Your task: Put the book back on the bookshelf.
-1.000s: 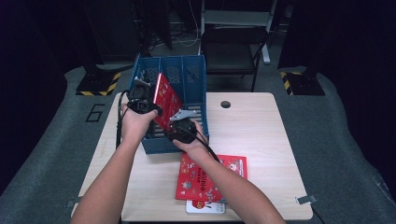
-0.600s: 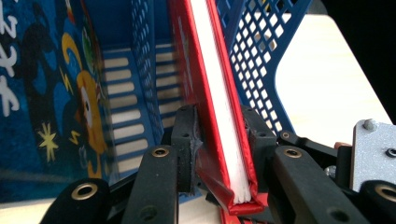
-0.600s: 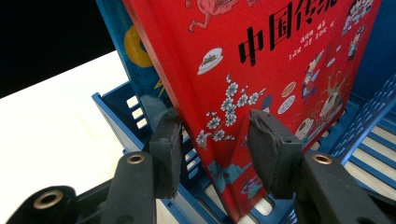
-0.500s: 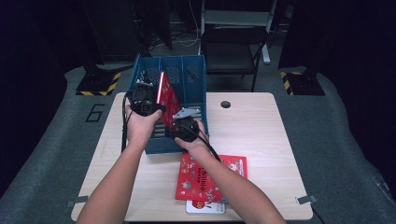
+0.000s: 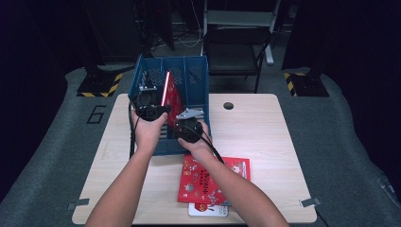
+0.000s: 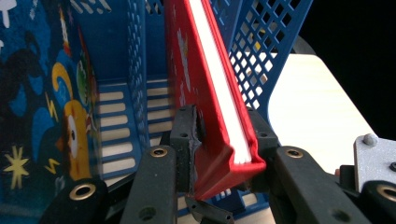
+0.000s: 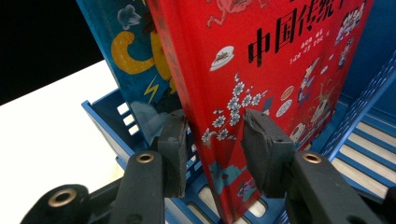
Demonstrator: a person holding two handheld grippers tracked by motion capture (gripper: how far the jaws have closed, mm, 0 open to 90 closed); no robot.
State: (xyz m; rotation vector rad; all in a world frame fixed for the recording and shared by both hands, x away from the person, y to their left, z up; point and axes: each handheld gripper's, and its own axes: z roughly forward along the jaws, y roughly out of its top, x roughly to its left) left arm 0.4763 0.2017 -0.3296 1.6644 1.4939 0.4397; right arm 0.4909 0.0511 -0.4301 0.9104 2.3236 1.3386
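While both hands reach into the blue file rack (image 5: 201,78) at the back-left of the table (image 5: 265,137), a red book (image 5: 171,92) stands nearly upright in it, tilted a bit, white page edge up. L gripper (image 5: 150,109) is at the book's near corner; in the left gripper view its jaws sit tight against both covers of the red book (image 6: 205,93), pinching it, w/ page edges showing between them. R gripper (image 5: 189,127) is just beside it, lower down. In the right gripper view its jaws straddle the red book (image 7: 261,60); they've just been closing, left pad touching the spine side, right pad w/ a slight gap to the cover, so not clamped yet. A blue book (image 7: 135,51) stands in the next slot behind. Two more books (image 5: 213,182) lie flat on the table near the front edge, well apart from the rack.
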